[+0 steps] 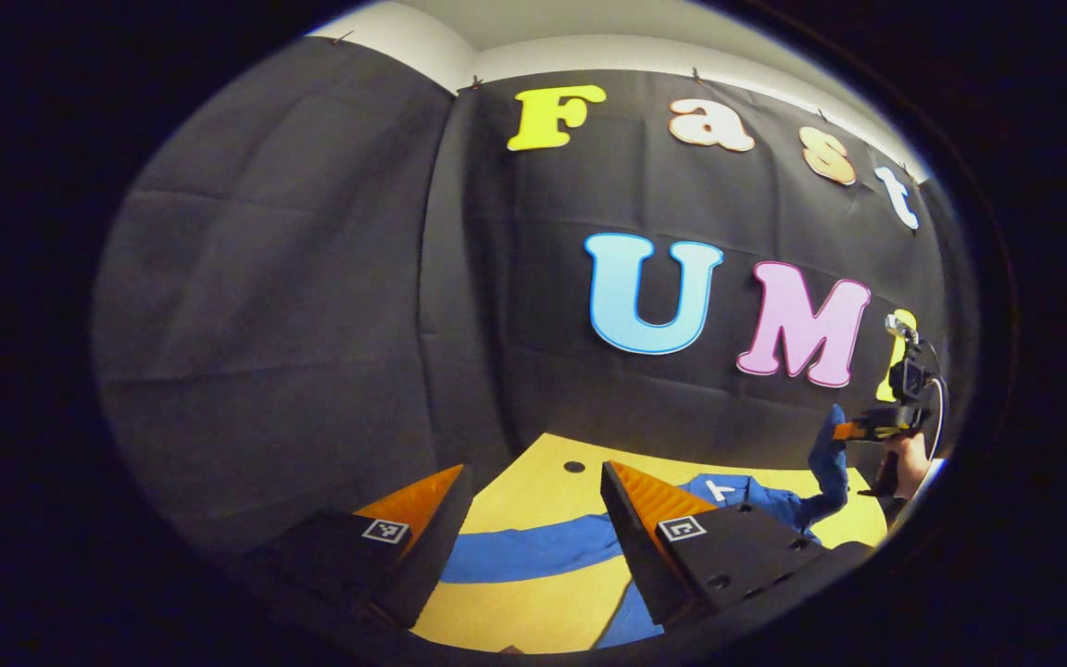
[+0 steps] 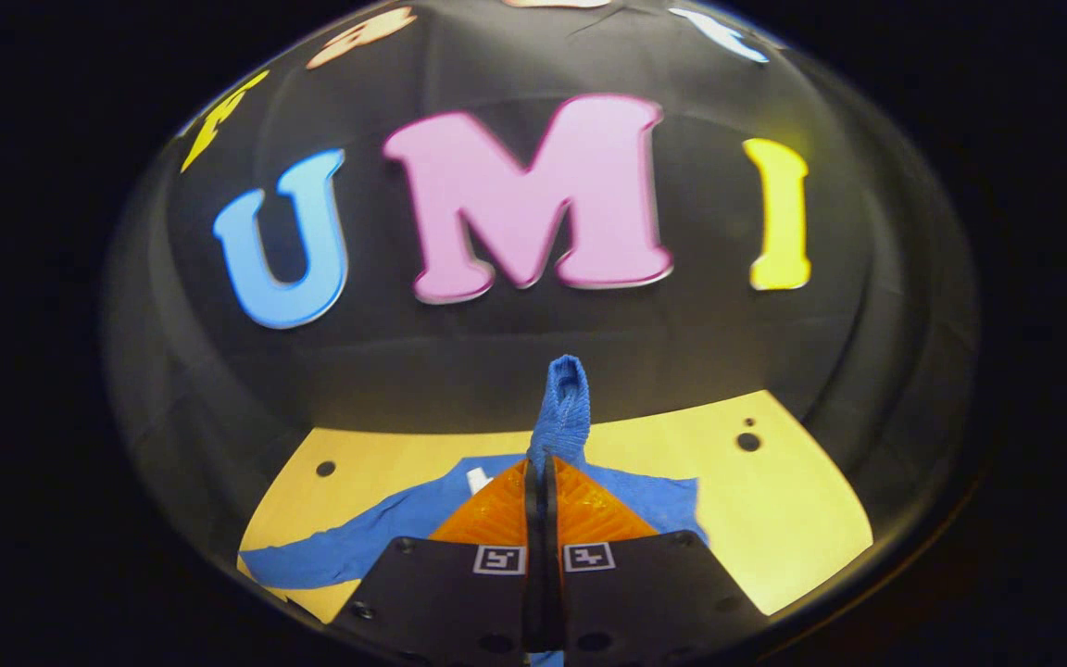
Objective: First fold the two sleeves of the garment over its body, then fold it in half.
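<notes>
Pinching one blue sleeve (image 2: 561, 408) between closed fingers, the right gripper (image 2: 541, 468) lifts it above the garment (image 1: 533, 548) spread on the yellow table (image 2: 793, 519), while the left gripper (image 1: 533, 482) hovers wide open and empty, so a thin grip could let the cloth slip mid-fold.

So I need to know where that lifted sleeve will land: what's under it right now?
Under the lifted sleeve, pinched in the right gripper, lie the garment's blue body and the yellow table. The gripper's fingers cover what lies directly beneath.
</notes>
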Available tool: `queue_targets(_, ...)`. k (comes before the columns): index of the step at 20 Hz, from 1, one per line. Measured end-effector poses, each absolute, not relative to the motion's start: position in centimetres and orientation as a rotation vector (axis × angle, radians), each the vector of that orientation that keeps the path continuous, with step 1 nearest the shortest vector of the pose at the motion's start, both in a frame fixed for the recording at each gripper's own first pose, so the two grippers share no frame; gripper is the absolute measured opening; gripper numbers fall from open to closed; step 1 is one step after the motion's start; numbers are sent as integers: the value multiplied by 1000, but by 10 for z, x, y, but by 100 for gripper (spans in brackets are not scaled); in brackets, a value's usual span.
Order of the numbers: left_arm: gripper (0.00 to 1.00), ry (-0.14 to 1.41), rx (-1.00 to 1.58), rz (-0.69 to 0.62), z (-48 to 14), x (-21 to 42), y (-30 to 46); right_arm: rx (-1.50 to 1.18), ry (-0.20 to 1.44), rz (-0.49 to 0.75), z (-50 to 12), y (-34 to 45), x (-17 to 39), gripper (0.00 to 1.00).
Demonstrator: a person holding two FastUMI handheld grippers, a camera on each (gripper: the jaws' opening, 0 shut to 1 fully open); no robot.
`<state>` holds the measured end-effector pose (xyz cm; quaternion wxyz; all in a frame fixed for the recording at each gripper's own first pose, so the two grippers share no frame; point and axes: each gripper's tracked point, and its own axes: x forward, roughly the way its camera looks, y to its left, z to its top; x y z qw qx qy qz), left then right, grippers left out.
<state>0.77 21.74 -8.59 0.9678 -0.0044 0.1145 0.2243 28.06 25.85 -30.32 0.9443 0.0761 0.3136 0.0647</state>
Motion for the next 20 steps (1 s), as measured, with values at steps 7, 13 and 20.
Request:
queue_targets(7, 80, 286, 7, 692, -103, -77, 253, 208, 946, 321, -480, 419, 230, 1)
queue_targets(13, 80, 351, -18, 766, -128, -113, 246, 342, 1050, 393, -516, 466, 211, 5)
queue_targets(20, 80, 416, -55, 645, -187, -59, 253, 389, 1002, 560, -451, 469, 195, 76)
